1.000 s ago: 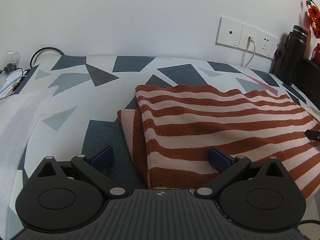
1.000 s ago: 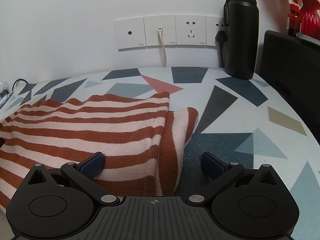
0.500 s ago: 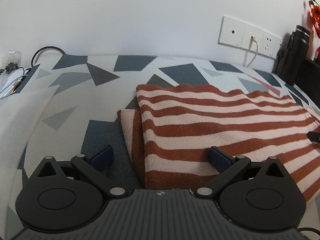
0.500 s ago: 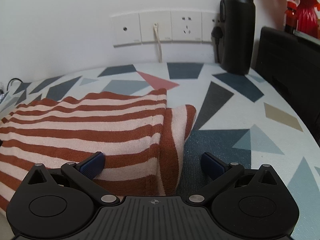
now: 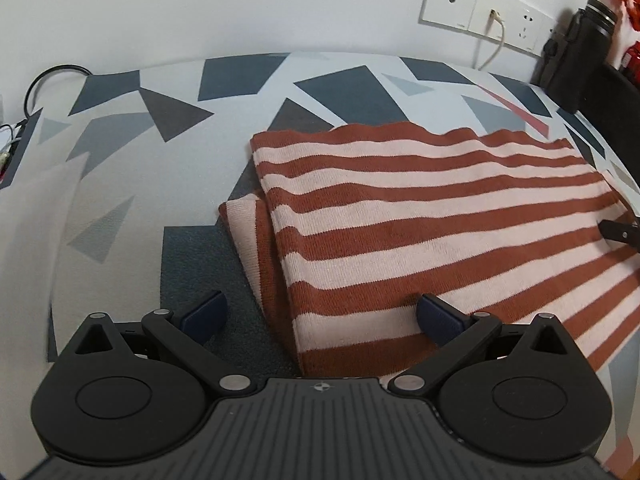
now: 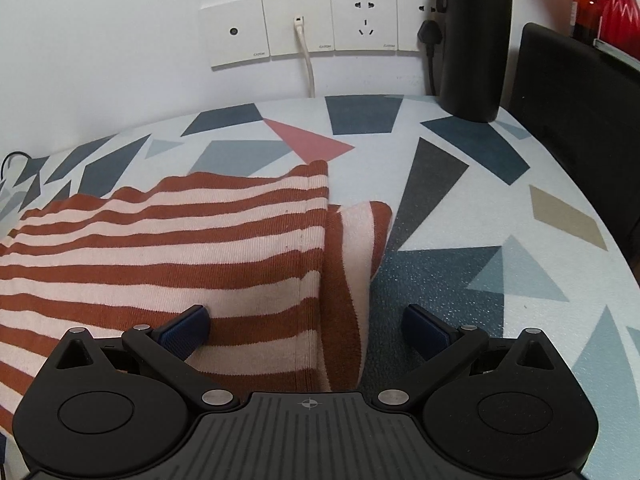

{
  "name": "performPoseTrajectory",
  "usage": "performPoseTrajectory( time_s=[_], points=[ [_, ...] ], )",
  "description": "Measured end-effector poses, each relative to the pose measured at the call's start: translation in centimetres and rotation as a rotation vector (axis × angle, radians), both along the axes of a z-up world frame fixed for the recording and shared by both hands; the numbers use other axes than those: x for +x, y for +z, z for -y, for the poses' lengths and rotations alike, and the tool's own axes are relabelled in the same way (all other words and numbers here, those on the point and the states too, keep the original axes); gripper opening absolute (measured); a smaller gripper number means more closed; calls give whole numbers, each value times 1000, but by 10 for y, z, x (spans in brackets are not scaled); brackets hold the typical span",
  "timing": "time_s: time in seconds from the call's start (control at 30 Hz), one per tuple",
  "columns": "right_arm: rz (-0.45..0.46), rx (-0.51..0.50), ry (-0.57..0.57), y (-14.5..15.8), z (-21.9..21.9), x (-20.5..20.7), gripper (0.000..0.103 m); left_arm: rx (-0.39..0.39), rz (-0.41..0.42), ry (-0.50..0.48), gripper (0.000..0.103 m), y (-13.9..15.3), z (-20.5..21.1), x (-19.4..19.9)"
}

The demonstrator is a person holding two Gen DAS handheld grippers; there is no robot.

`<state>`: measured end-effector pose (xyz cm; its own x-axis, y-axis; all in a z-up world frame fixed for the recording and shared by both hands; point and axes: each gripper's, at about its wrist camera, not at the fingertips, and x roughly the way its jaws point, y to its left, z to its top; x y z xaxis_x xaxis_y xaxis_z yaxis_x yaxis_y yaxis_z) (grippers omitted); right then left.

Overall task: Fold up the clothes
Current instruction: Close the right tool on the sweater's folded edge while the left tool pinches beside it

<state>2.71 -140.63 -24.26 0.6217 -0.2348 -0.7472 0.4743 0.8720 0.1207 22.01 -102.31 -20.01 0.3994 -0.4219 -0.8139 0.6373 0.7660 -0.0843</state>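
A rust-and-cream striped knit garment (image 5: 432,216) lies folded flat on the patterned table (image 5: 132,184). My left gripper (image 5: 320,316) is open and straddles the garment's near left corner, its right fingertip over the cloth and its left one over bare table. A folded sleeve edge (image 5: 248,232) sticks out at the left side. In the right wrist view the same garment (image 6: 180,248) fills the left half. My right gripper (image 6: 306,330) is open astride its right edge, where a sleeve fold (image 6: 356,256) pokes out. A dark part of the right gripper (image 5: 620,232) shows at the left view's right edge.
White wall sockets (image 6: 320,26) with a plugged white cable (image 6: 306,60) sit behind the table. A black bottle (image 6: 472,36) stands at the back right beside a black box (image 6: 580,128). Red ornaments (image 6: 616,8) sit behind it. Cables (image 5: 48,76) lie at the far left.
Both grippers have risen and tilted downward, so the table and garment appear lower and more from above. Neither has shut; the garment has not moved.
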Motion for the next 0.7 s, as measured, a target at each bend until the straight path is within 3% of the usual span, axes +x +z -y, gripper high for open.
performPoseTrajectory(
  time_s=[0.13, 0.33, 0.47, 0.57, 0.63, 0.7],
  points=[
    [-5, 27, 25, 2, 6, 2, 102, -12, 11, -10, 103, 0, -2, 1],
    [-19, 92, 72, 7, 17, 0, 102, -5, -32, -102, 103, 4, -11, 6],
    [10, 137, 35, 9, 25, -8, 97, 19, -47, -62, 103, 5, -5, 5],
    [7, 105, 20, 11, 24, -12, 75, 29, -59, -19, 102, 5, 0, 5],
    [32, 133, 58, 12, 26, -15, 40, 40, -79, -7, 100, 6, 4, 6],
    [45, 191, 55, 12, 30, -16, 37, 44, -96, -13, 86, 10, 7, 6]
  ],
)
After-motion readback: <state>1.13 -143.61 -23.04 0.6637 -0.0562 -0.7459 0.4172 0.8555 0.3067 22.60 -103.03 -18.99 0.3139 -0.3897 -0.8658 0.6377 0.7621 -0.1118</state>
